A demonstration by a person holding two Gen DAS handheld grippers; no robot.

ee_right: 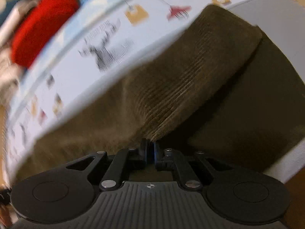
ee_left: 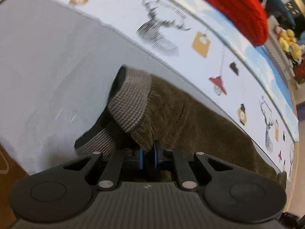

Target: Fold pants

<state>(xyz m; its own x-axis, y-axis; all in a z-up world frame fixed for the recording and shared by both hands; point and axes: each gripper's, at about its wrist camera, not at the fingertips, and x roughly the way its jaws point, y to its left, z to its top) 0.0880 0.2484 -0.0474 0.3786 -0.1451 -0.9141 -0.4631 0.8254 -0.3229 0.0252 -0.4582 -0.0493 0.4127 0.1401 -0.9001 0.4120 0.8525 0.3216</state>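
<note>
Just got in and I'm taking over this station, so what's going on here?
A person is folding olive-brown pants on a grey surface using two handheld grippers. The left gripper is shut on the fabric near the ribbed cuffs. The right gripper is shut on a lifted fold of the pants.

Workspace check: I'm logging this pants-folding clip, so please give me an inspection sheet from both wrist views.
Surface: grey sheet beside a white cloth printed with deer.
Job's things: olive-brown pants, ribbed cuffs lifted; waist end raised in the right view.
Clutter: red knit item at the far edge.
Grippers: left gripper shut on the pants near the cuffs; right gripper shut on a pants fold.
Cables: nothing seen.
Surroundings: yellow plush toys; wooden floor.
</note>
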